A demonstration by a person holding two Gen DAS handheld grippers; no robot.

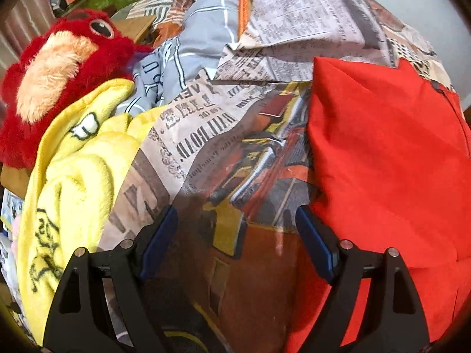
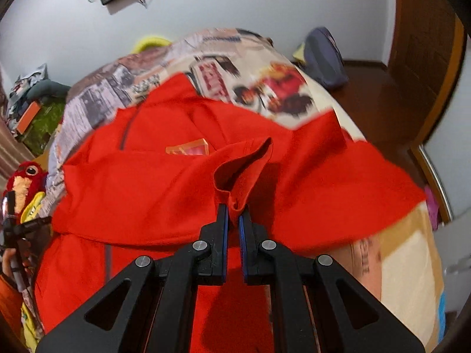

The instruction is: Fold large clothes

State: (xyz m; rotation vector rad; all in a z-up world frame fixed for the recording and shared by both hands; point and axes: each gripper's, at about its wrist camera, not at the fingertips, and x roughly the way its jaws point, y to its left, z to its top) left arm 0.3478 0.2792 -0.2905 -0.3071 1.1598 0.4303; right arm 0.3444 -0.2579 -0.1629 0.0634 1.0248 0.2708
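Jaws of right gripper pinched on a raised fold of red garment, bulk spread ahead on bed; left gripper wide, empty, garment's edge beside its right jaw.

Both grippers, left gripper and right gripper, are matte black linkages (silver pivot pins) with blue-padded fingers.

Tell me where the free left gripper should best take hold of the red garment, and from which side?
Probably its near straight edge, from above on the bedsheet side: the left gripper hangs open beside it, while the right gripper pinches another fold of the red garment.
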